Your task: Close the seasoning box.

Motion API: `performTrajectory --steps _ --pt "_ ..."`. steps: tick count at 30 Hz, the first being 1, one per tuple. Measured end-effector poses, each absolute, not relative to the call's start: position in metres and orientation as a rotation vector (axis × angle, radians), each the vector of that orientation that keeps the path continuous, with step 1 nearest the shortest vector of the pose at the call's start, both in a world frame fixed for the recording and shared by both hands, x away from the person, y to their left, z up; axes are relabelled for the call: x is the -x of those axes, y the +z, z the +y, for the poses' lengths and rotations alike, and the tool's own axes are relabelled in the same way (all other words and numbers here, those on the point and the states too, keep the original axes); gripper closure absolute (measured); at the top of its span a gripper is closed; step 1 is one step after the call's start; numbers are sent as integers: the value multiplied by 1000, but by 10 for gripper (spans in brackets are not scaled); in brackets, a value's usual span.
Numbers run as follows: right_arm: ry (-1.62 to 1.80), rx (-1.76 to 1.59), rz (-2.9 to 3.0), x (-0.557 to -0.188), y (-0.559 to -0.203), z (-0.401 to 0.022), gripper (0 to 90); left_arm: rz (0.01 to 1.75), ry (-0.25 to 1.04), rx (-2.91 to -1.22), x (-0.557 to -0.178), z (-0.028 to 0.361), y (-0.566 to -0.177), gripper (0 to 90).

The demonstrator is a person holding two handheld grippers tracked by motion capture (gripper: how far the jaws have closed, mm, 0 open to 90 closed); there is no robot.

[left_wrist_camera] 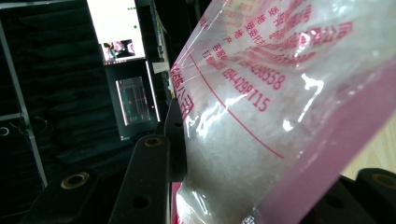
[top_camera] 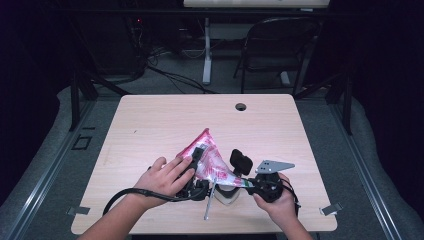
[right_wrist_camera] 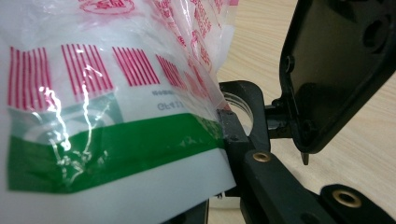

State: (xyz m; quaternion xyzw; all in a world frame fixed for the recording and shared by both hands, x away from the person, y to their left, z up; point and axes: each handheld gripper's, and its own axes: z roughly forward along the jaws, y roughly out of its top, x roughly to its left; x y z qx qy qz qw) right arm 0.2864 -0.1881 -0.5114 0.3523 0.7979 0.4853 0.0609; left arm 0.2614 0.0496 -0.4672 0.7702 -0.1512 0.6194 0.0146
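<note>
On the table's near edge, left gripper (top_camera: 198, 152) and right gripper (top_camera: 240, 181) both grasping printed plastic bag (top_camera: 207, 156)

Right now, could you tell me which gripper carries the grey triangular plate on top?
The right gripper, near the bag's green-banded end; the left gripper has none.
</note>
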Motion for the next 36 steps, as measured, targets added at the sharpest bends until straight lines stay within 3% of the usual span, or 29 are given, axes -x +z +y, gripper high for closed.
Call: performTrajectory --steps 26,36 --pt "1470 -1050 2400 -284 -509 -189 900 -525 1916 -2451 -262 50 -467 737" --pt "1505 -1046 2391 -284 -509 -191 835 -526 1907 -2462 -264 49 -469 740"
